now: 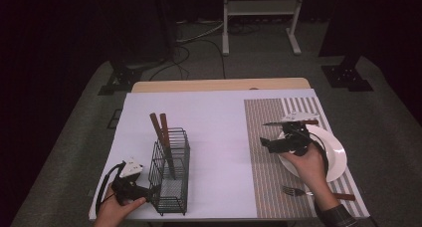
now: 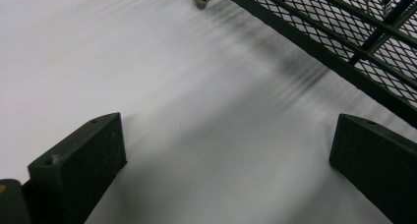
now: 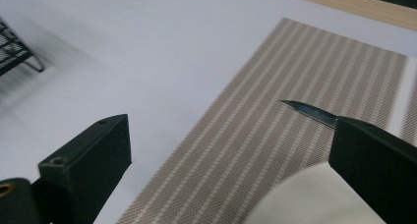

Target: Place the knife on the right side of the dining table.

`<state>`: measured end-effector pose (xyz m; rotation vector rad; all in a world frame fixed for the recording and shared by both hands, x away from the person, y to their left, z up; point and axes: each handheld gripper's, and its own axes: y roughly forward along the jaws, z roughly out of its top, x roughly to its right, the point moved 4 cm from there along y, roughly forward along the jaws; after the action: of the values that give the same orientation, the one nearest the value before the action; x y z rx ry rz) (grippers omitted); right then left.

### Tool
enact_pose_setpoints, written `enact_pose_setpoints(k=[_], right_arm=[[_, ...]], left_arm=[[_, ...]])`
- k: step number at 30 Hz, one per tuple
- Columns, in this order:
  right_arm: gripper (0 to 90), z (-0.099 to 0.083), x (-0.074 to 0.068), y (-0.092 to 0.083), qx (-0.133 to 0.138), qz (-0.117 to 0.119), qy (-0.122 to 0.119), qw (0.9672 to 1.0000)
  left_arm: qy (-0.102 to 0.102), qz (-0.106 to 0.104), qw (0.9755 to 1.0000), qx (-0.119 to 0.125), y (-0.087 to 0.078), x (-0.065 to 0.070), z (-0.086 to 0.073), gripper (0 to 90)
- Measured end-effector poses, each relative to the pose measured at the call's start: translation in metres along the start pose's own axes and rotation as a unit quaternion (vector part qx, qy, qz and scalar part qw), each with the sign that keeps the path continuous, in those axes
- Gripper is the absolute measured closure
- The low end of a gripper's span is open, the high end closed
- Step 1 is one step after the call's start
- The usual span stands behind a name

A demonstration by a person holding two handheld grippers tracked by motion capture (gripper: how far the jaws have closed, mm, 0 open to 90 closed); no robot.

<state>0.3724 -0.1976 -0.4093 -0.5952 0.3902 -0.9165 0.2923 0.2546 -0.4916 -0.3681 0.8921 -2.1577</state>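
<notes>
White table cover under me, my right gripper (image 1: 268,144) hangs spread and empty near the knife (image 1: 291,122), which lies crosswise just beyond the plate (image 1: 336,155), while my left gripper (image 1: 149,191), also spread, idles by the rack (image 1: 171,167).

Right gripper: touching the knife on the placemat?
Apart. In the right gripper view the right gripper is open and empty, and the knife lies on the placemat beyond one jaw.

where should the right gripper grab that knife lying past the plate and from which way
Probably by the brown handle of the knife, coming down from above. It lies flat on the striped placemat, thin blade pointing left, handle end nearer the plate, so the open right gripper should straddle the handle crosswise.
</notes>
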Motion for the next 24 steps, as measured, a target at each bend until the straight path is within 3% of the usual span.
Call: enact_pose_setpoints(k=[4, 7, 9, 12, 14, 15, 16, 17, 19, 22, 24], right_arm=[[1.4, 0.001, -0.014, 0.004, 0.0, 0.017, -0.015, 0.9998], [1.4, -0.001, -0.034, 0.011, -0.007, 0.043, -0.032, 0.9985], [1.4, -0.002, -0.038, 0.013, -0.009, 0.048, -0.035, 0.9982], [1.4, -0.006, -0.061, 0.022, -0.021, 0.072, -0.057, 0.9956], [1.4, -0.007, -0.065, 0.024, -0.024, 0.076, -0.061, 0.9949], [1.4, -0.01, -0.077, 0.029, -0.028, 0.089, -0.076, 0.9927], [1.4, -0.01, -0.077, 0.029, -0.028, 0.089, -0.076, 0.9927], [1.4, -0.012, -0.087, 0.034, -0.03, 0.094, -0.095, 0.9905], [1.4, -0.013, -0.09, 0.035, -0.032, 0.098, -0.101, 0.9895], [1.4, -0.021, -0.109, 0.044, -0.047, 0.12, -0.121, 0.9843], [1.4, -0.023, -0.113, 0.046, -0.049, 0.124, -0.127, 0.9829]], left_arm=[[0.0, 0.0, 1.0, 0.0, 0.0, 0.0, 0.0, 0.0], [0.0, 0.0, 1.0, 0.0, 0.0, 0.0, 0.0, 0.0], [0.0, 0.0, 1.0, 0.0, 0.0, 0.0, 0.0, 0.0], [0.0, 0.0, 1.0, 0.0, 0.0, 0.0, 0.0, 0.0], [0.0, 0.0, 1.0, 0.0, 0.0, 0.0, 0.0, 0.0], [0.0, 0.0, 1.0, 0.0, 0.0, 0.0, 0.0, 0.0], [0.0, 0.0, 1.0, 0.0, 0.0, 0.0, 0.0, 0.0], [0.0, 0.0, 1.0, 0.0, 0.0, 0.0, 0.0, 0.0], [0.0, 0.0, 1.0, 0.0, 0.0, 0.0, 0.0, 0.0], [0.0, 0.0, 1.0, 0.0, 0.0, 0.0, 0.0, 0.0], [0.0, 0.0, 1.0, 0.0, 0.0, 0.0, 0.0, 0.0]])
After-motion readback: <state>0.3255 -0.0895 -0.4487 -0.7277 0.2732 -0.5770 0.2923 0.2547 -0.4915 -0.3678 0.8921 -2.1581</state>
